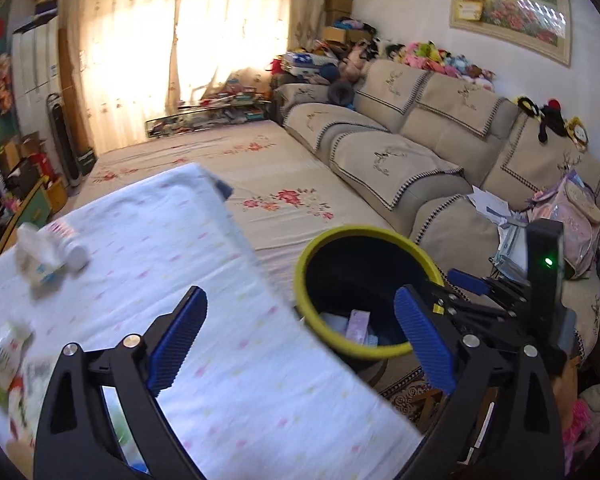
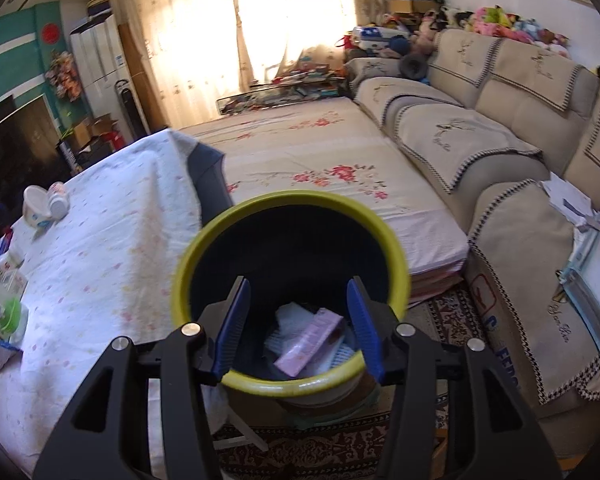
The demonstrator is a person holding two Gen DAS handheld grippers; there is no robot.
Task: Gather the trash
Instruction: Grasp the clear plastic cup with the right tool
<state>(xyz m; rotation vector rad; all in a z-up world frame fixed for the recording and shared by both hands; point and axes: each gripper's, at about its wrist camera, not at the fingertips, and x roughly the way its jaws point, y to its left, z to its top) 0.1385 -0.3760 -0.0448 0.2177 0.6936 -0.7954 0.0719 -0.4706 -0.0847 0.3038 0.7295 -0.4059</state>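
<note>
Both sets of jaws stand wide apart with nothing between the blue pads: your right gripper [image 2: 298, 322] hangs directly above the open mouth of the bin [image 2: 392, 254], a dark container with a yellow-green rim, and your left gripper [image 1: 300, 340] sits above the edge of the table [image 1: 228, 360], with one pad over the white dotted cloth and the other over the bin's rim. Inside the bin you can see a pale pink packet [image 2: 310, 342] lying tilted on top of white and light blue scraps [image 2: 290, 316] at the bottom. The bin stands on the patterned rug [image 2: 452, 312], just beside the table's near corner and in front of the beige sofa [image 2: 516, 108]. On the table, at its far left, a white bowl [image 2: 36, 206] lies beside a small white bottle [image 2: 59, 199], the two touching. Nearer you along the left edge a cluster of cartons and wrappers [image 2: 4, 300] crowds together; in the left wrist view these are too blurred to tell apart. In that same view your right gripper [image 1: 466, 282] shows at the right, just beyond the bin's rim. Papers [image 2: 568, 200] lie loose on the sofa seat to the right
</note>
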